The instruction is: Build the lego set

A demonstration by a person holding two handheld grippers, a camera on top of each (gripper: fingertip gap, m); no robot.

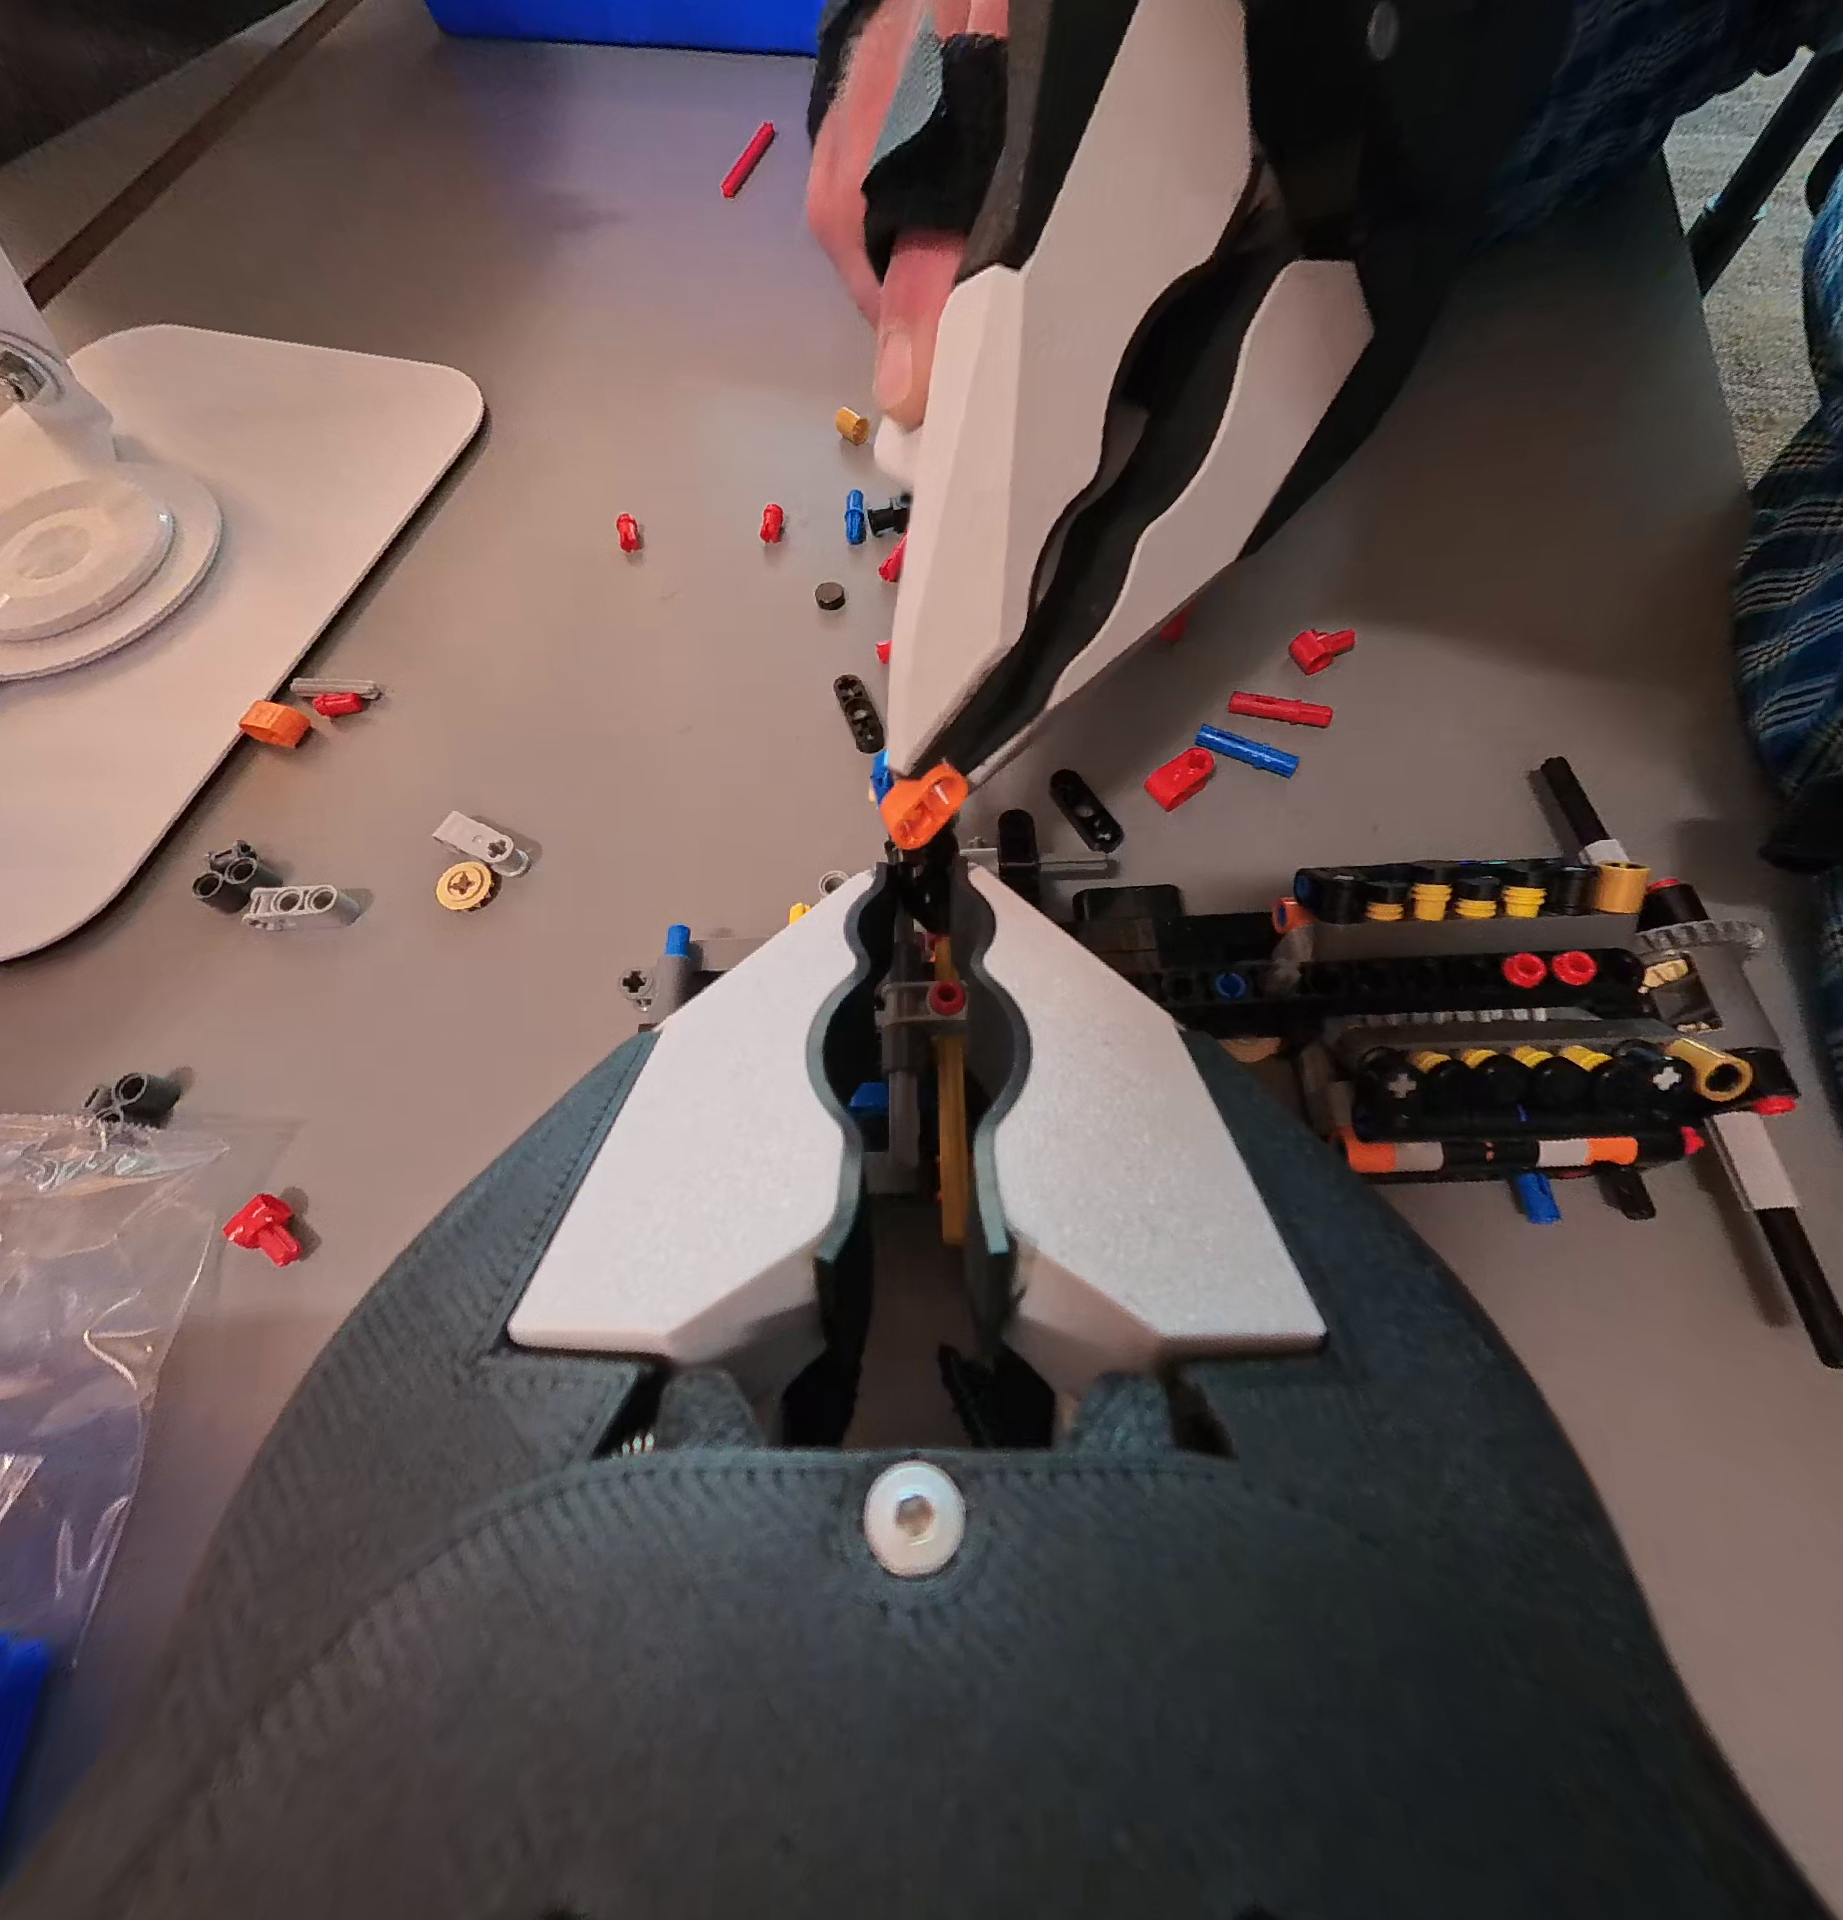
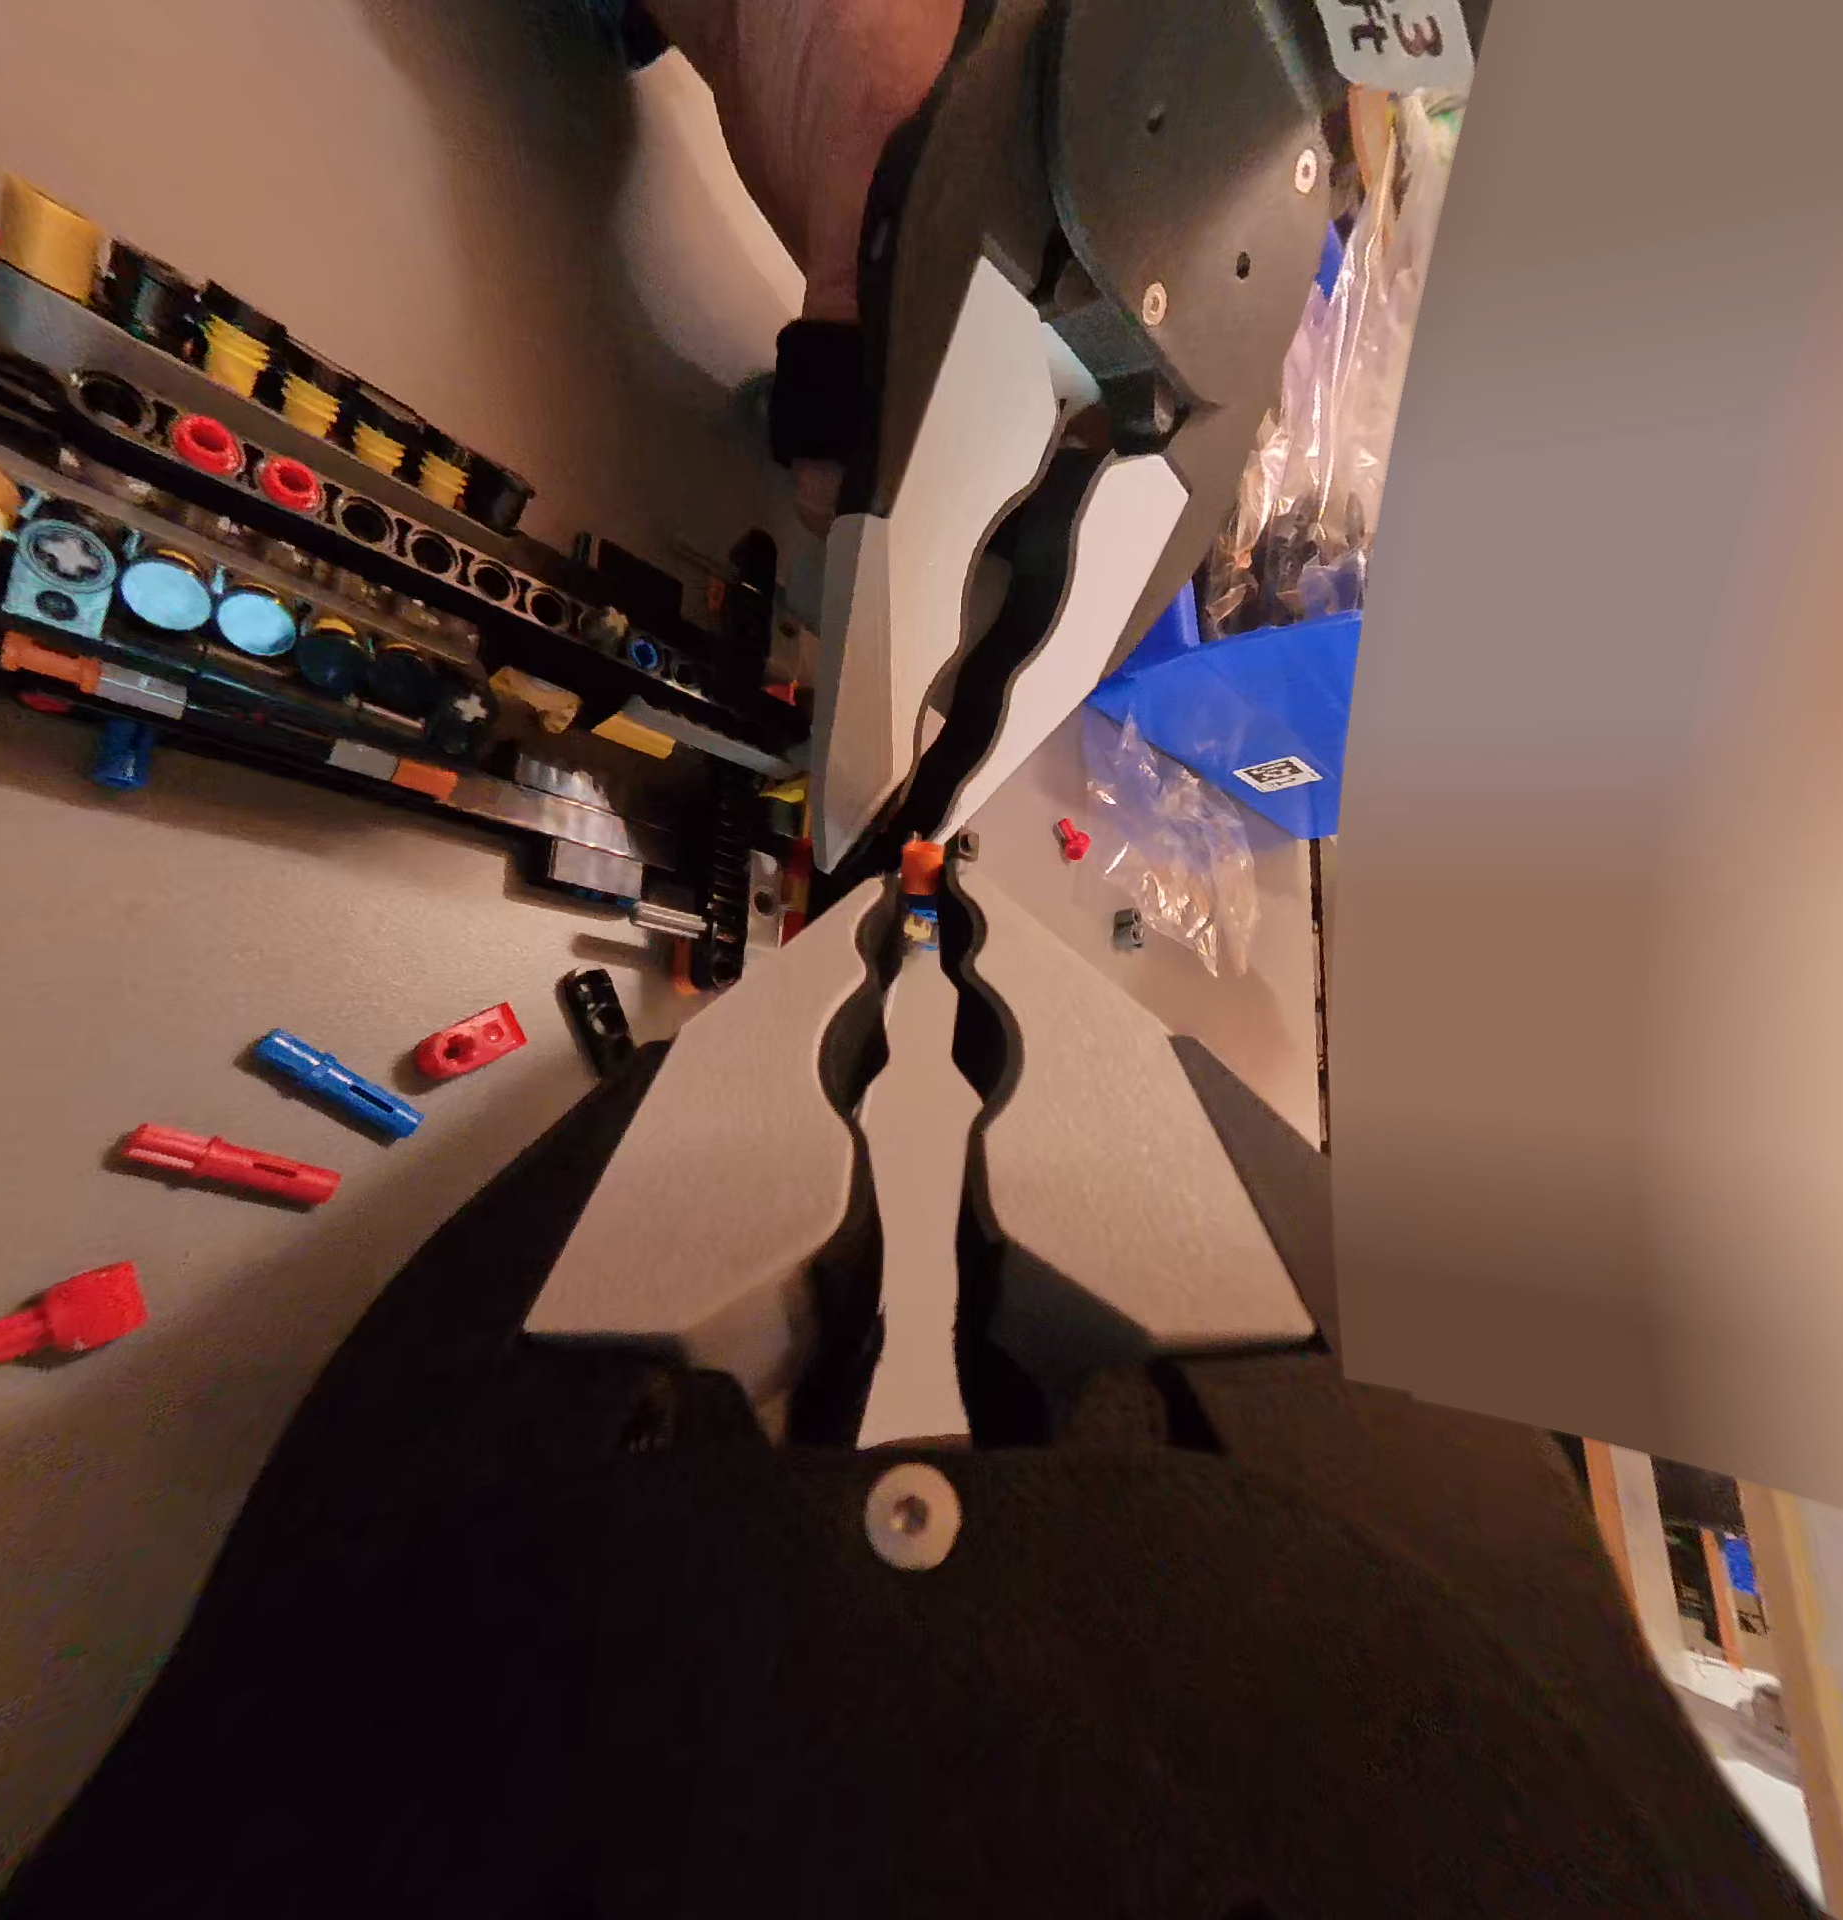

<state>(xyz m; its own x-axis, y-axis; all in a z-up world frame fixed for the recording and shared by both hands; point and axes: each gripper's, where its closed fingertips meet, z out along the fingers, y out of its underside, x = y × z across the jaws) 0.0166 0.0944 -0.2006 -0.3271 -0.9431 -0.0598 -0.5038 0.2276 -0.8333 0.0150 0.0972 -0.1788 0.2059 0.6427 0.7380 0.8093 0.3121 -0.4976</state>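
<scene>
The lego model (image 1: 1468, 987), a long black frame with yellow, red and gold parts, lies on the grey table to the right; it also shows in the right wrist view (image 2: 325, 582). My left gripper (image 1: 919, 878) is shut on a black part at the model's left end. My right gripper (image 1: 922, 769) comes down from above, shut on a small orange connector (image 1: 922, 808), which it holds right at the left gripper's tips. In the right wrist view my right gripper (image 2: 922, 883) pinches the orange connector (image 2: 921, 864), and the left gripper (image 2: 875, 836) meets it from above.
Loose pieces are scattered around: a blue pin (image 1: 1246, 750), red pins (image 1: 1278, 710), black and grey connectors (image 1: 273, 894). A white monitor stand base (image 1: 169, 582) is at the left, plastic bags (image 1: 55, 1299) at the lower left. A blue bin (image 2: 1239, 717) stands beyond the grippers.
</scene>
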